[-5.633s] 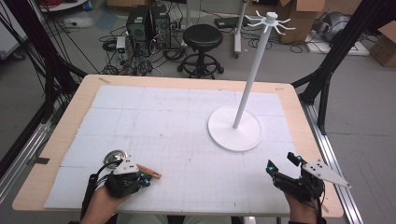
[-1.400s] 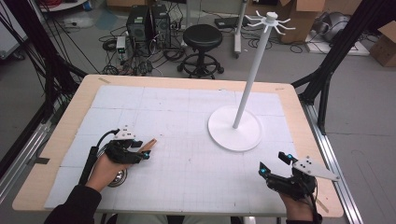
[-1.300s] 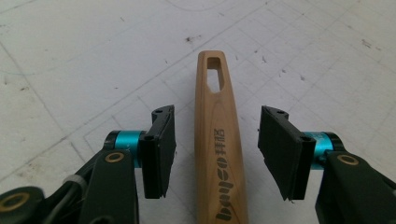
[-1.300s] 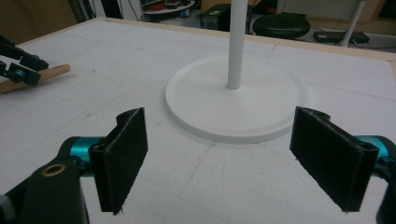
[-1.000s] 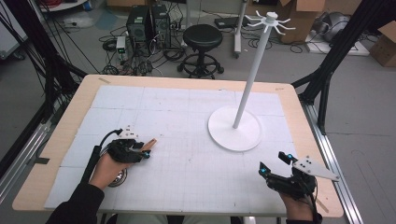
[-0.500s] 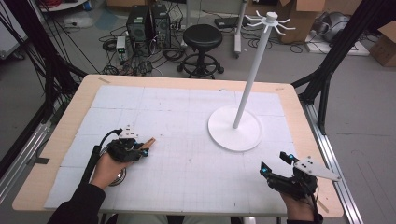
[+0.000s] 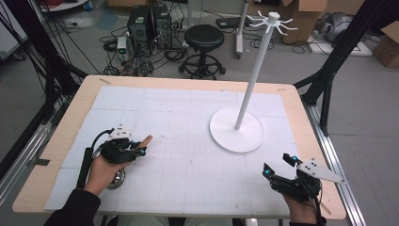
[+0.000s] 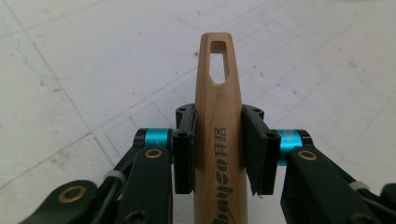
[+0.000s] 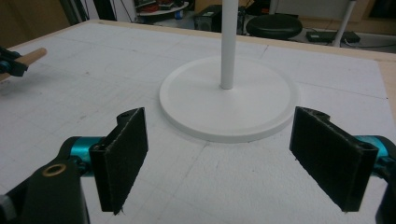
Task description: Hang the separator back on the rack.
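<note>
While the left gripper [image 8: 218,140] clamps the wooden handle [image 8: 218,116], keep the pads square.
Handle lies low over the white mat [image 7: 188,117], left front; its hanging slot faces the rack [image 7: 244,94]. Right gripper [image 9: 233,158] waits open.

Left gripper [image 8: 218,149] clamped; right gripper [image 9: 233,161] agape

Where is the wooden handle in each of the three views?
High view: wooden handle at left, sticking out of the left gripper.
Left gripper view: centre, clamped between the jaws.
Right gripper view: far left edge.
Shared landmark: white stand base.
</note>
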`<state>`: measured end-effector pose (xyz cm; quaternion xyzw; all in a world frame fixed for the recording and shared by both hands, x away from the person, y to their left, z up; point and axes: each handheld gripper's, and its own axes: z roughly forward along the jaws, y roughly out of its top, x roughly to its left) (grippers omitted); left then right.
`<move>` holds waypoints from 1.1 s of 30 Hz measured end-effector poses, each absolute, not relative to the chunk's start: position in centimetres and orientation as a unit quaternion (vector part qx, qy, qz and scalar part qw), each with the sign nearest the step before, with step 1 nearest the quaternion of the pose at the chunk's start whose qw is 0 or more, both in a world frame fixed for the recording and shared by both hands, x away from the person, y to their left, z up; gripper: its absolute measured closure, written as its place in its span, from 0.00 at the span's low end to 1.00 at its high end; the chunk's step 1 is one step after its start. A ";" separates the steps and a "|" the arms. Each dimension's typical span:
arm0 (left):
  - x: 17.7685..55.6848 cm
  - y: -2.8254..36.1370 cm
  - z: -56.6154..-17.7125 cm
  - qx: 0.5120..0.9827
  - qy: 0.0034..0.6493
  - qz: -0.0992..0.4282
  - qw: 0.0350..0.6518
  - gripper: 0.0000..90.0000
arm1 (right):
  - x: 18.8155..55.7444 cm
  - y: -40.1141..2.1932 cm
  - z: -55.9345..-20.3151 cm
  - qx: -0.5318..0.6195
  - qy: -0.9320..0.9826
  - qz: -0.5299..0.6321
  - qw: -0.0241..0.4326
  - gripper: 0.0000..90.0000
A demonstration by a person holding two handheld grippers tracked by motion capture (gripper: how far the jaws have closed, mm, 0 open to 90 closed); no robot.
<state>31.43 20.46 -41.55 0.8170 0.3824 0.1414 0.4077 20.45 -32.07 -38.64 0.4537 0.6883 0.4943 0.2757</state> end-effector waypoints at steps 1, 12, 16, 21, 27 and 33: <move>31.2 20.6 -41.3 0.814 0.381 0.141 0.416 0.75 | 20.4 -32.1 -38.6 0.454 0.688 0.494 0.276 0.20; 28.6 20.9 -39.0 0.779 0.349 0.138 0.502 0.75 | 20.4 -31.7 -38.5 0.444 0.691 0.504 0.268 0.20; 27.8 20.9 -38.3 0.768 0.338 0.130 0.528 0.75 | 20.4 -31.6 -38.3 0.436 0.692 0.512 0.261 0.20; 26.6 20.6 -37.3 0.752 0.308 0.115 0.571 0.75 | 20.4 -31.1 -37.8 0.413 0.692 0.542 0.236 0.20; 25.3 19.2 -36.4 0.746 0.255 0.091 0.608 0.75 | 20.3 -29.9 -37.2 0.362 0.701 0.583 0.195 0.20; 24.3 17.4 -36.1 0.742 0.199 0.070 0.637 0.75 | 20.2 -28.3 -36.3 0.306 0.699 0.630 0.141 0.24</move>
